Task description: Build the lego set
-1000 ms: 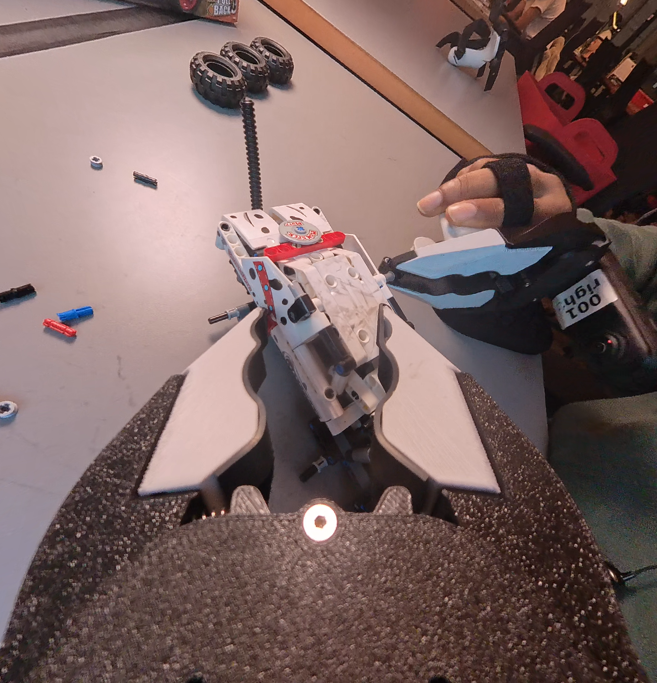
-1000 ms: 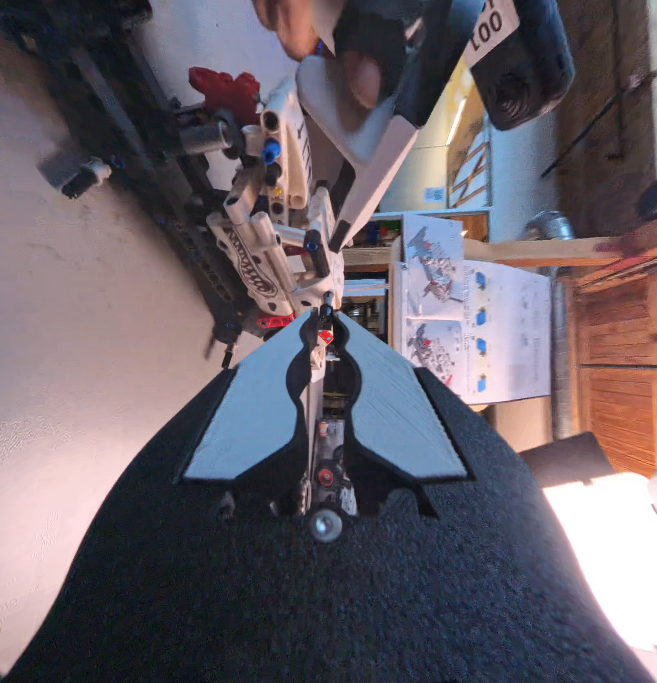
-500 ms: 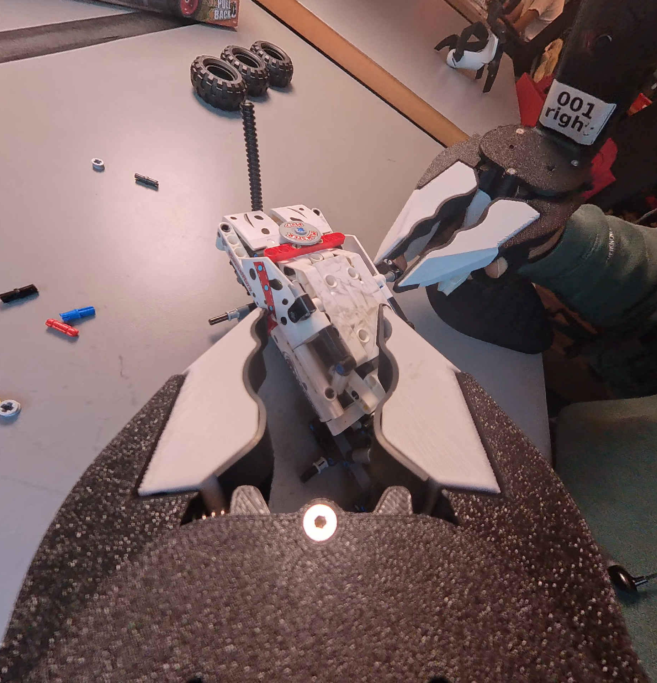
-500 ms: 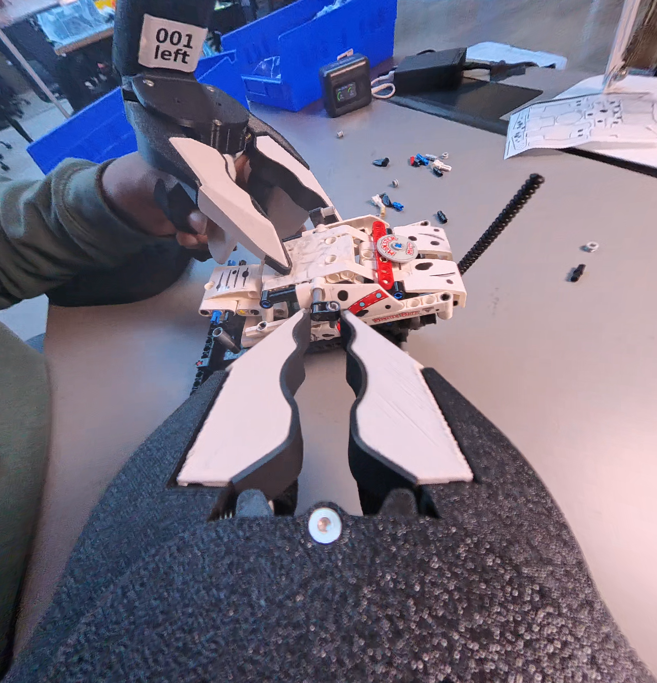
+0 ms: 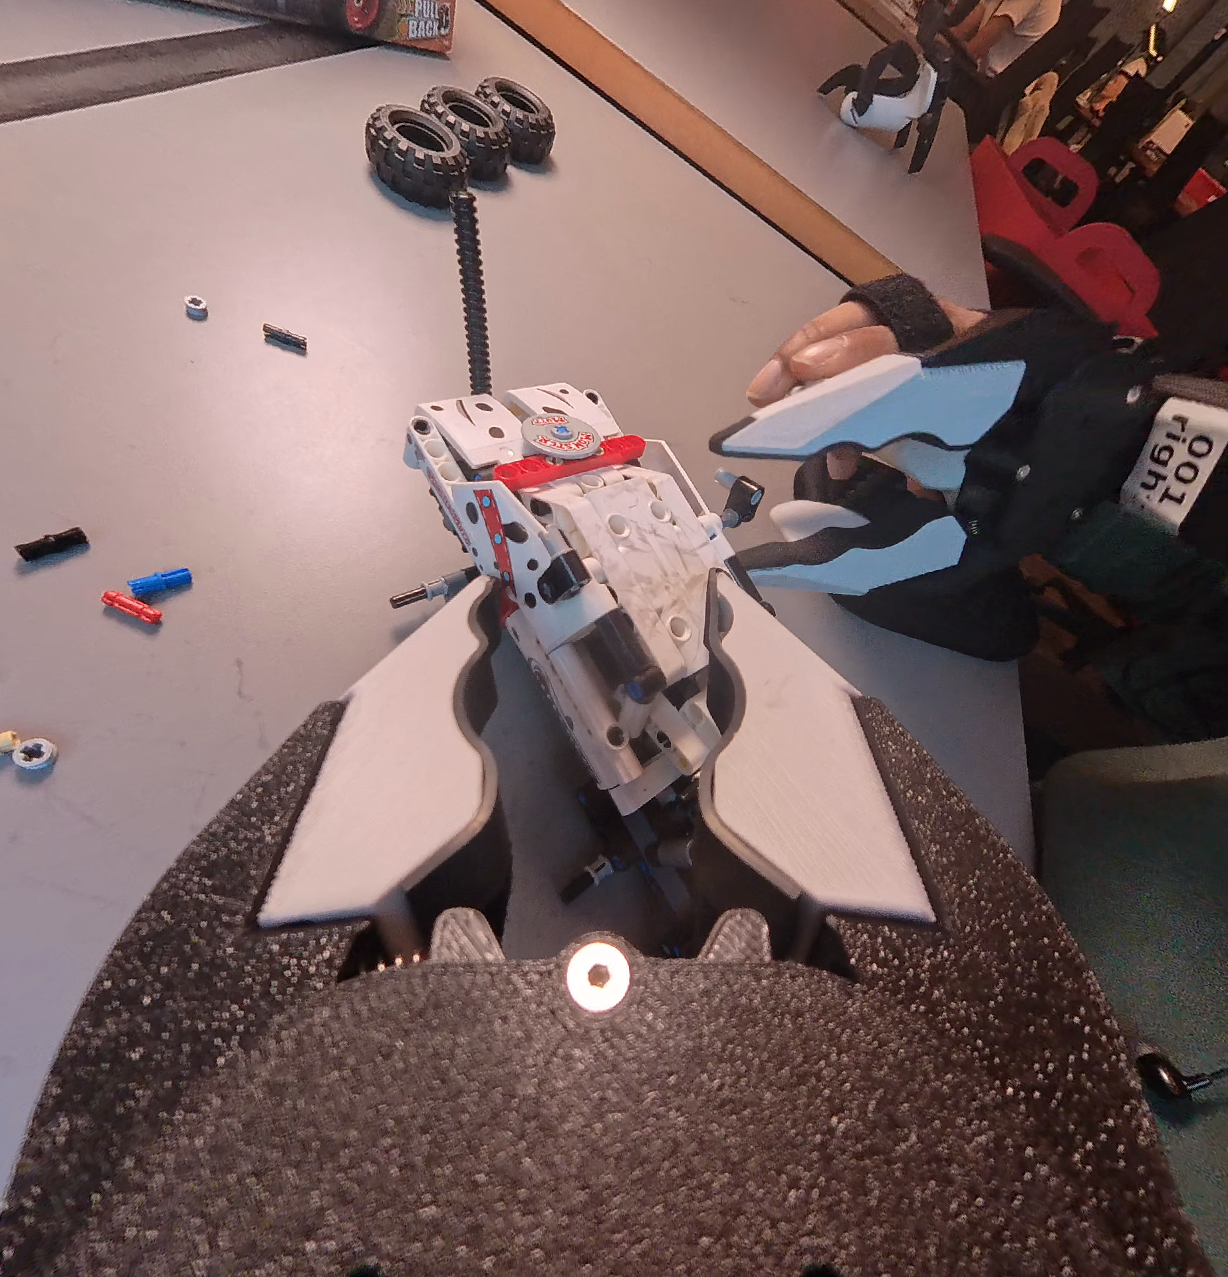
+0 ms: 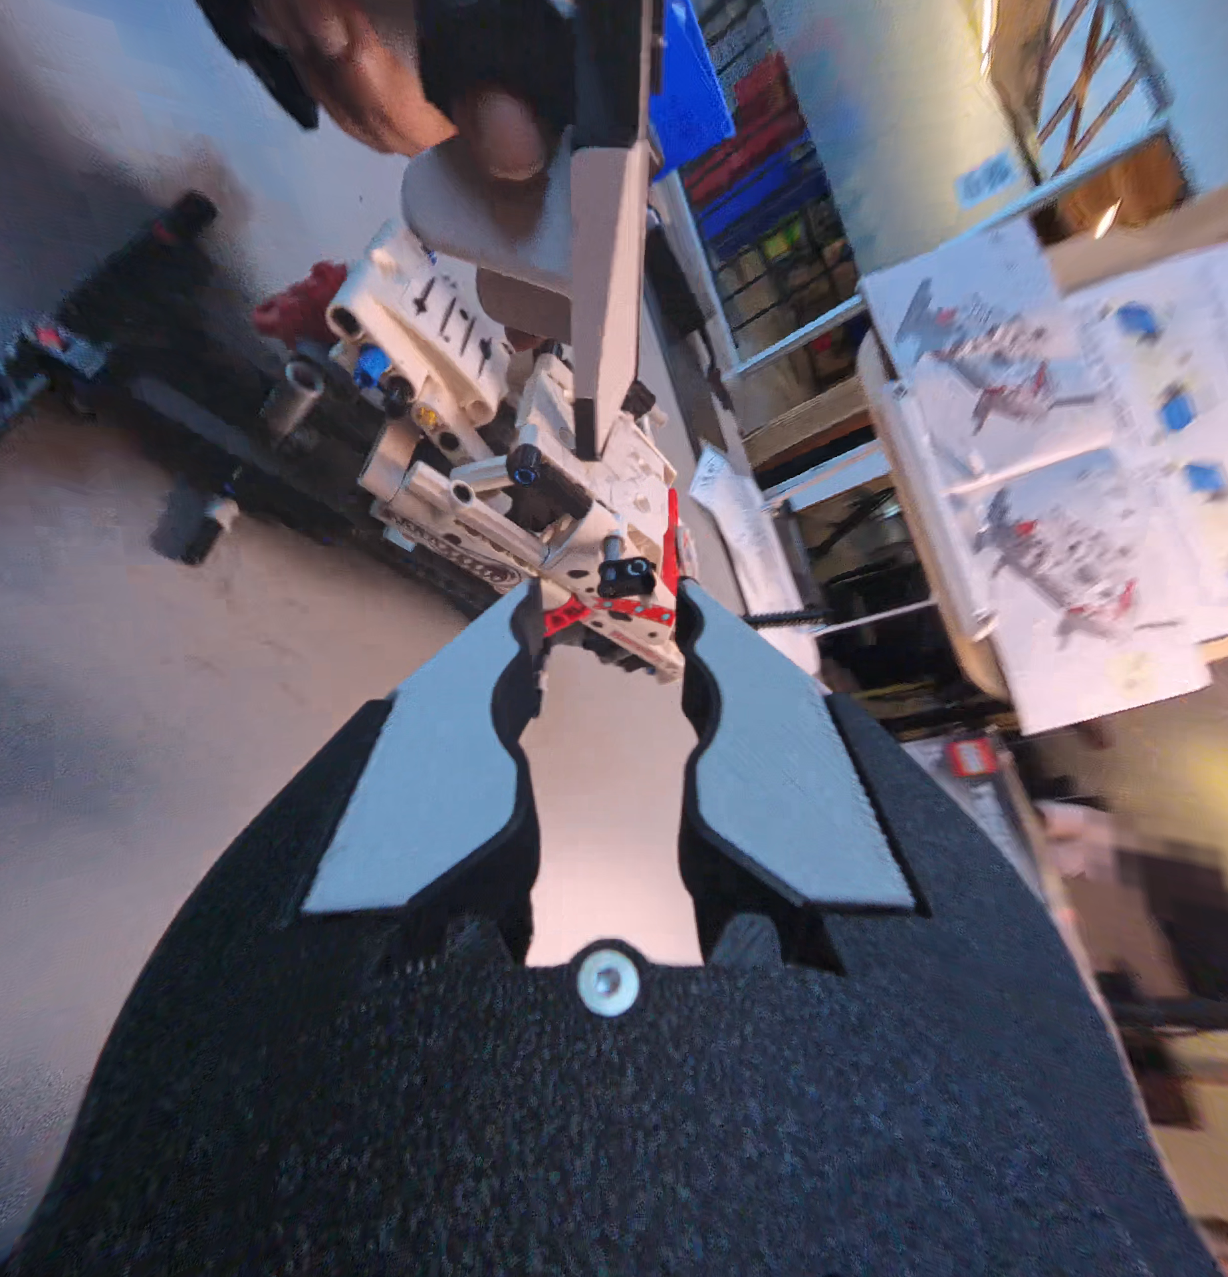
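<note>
A white lego model (image 5: 597,553) with red trim and a round grey disc on top lies on the grey table (image 5: 252,449). My left gripper (image 5: 600,587) is shut on the model's rear half, one finger on each side. My right gripper (image 5: 745,484) is turned on its side at the model's right flank and is open. A small black connector (image 5: 742,497) on a grey pin sticks out of the model between its tips. The blurred right wrist view shows the right gripper (image 6: 604,594) open around the red-and-white flank (image 6: 618,615), with the connector (image 6: 625,570) just ahead. A left finger (image 6: 597,311) presses the model there.
Three black tyres (image 5: 459,131) and a black ribbed hose (image 5: 474,290) lie beyond the model. Loose pins lie to the left: black (image 5: 51,542), blue (image 5: 158,580), red (image 5: 131,607). The table edge runs close on the right. An instruction booklet (image 6: 1053,449) shows in the right wrist view. Across from one pair of fingers to the other is roughly 5 cm.
The right gripper, shut at the model's side a second ago, rolled upright while opening, then rolled back onto its side and now stands wider open around the black connector. The left gripper has not moved.
</note>
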